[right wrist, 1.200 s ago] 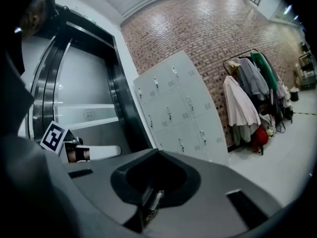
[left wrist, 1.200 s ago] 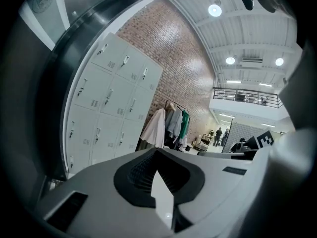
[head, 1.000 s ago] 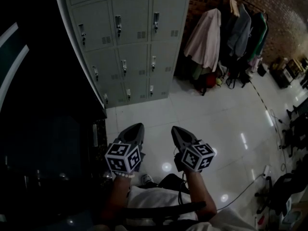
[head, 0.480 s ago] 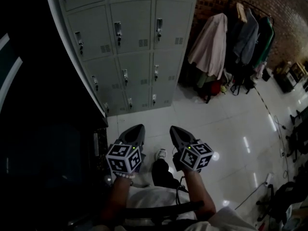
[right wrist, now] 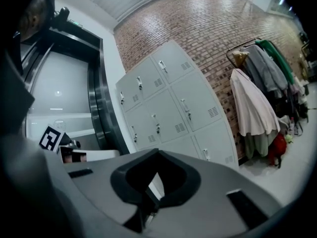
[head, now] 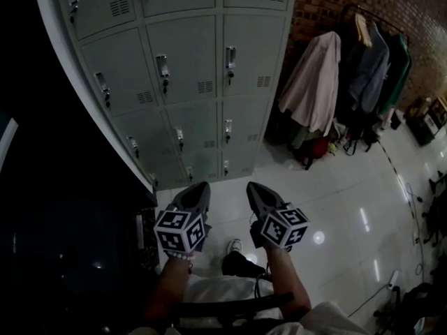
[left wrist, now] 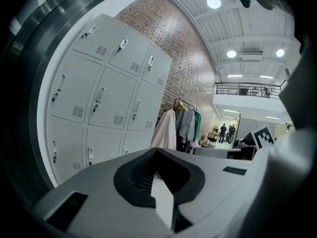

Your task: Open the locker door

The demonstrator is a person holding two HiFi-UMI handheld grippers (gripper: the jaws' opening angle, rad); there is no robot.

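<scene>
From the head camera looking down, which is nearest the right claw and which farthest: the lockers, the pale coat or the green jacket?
1. Lockers, just ahead, to the left.
2. Pale coat, hanging right of them.
3. Green jacket, farthest right.

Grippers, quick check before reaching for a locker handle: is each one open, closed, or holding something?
Left gripper: closed, holding nothing.
Right gripper: closed, holding nothing.

Head view looks down — gripper views forward, sharing lockers (head: 188, 68).
</scene>
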